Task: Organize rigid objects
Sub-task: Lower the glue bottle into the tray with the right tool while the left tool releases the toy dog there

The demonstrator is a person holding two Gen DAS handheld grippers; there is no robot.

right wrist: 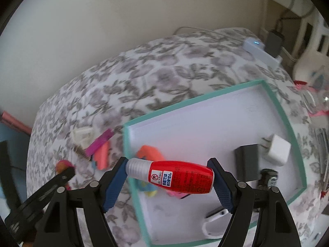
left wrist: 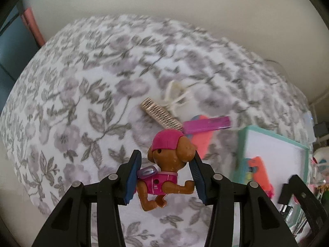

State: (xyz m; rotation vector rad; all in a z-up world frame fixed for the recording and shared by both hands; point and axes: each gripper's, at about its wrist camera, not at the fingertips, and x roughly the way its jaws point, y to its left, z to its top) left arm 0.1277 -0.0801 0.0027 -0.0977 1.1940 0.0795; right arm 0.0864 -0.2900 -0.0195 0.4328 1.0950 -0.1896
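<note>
My left gripper [left wrist: 165,177] is shut on a brown toy dog [left wrist: 170,156] with a pink cap and pink vest, held above the floral bedspread [left wrist: 78,94]. My right gripper [right wrist: 168,183] is shut on a red bottle [right wrist: 183,177] with a clear cap, gripped end to end. It hangs over the near left corner of a white tray with a teal rim [right wrist: 276,105]. The tray holds an orange piece [right wrist: 151,153], a black adapter [right wrist: 246,164] and a white charger [right wrist: 278,150]. The toy dog [right wrist: 63,163] also shows at the lower left of the right wrist view.
On the bedspread left of the tray lie a gold comb [left wrist: 162,115], a purple comb [left wrist: 207,123], a coral piece [left wrist: 203,146] and a white clip [left wrist: 174,92]. A white device with a blue light [right wrist: 260,49] sits at the far corner. A wall stands behind.
</note>
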